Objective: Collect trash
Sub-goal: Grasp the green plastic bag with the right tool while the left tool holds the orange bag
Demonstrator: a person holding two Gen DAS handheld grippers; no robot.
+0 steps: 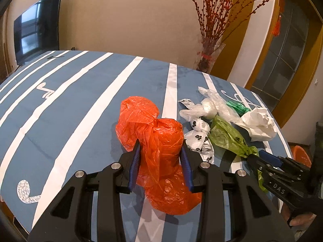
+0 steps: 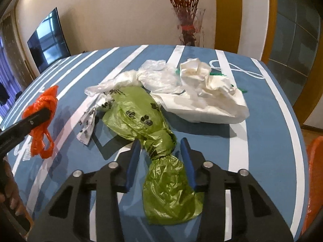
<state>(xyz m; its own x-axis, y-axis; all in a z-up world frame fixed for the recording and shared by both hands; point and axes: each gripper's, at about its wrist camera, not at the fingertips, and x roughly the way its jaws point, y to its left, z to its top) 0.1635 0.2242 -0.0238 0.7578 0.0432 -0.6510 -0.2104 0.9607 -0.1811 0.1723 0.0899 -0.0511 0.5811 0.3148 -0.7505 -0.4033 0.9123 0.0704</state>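
The left gripper (image 1: 160, 151) is clamped on the rolled orange plastic bag (image 1: 161, 141), its 2 blue pads pressing the roll's sides above the blue-and-white striped table (image 1: 80, 104). The right gripper (image 2: 160, 151) straddles the knotted neck of the green bag (image 2: 141, 113), which lies on the cloth; a gap shows on the right side, so its pads do not press the bag. Beyond the green bag lie a paw-print white bag (image 1: 198, 135), a clear bag (image 2: 153, 74) and crumpled white paper (image 2: 206, 92), with a vase of red branches (image 2: 189, 26) behind the far edge.
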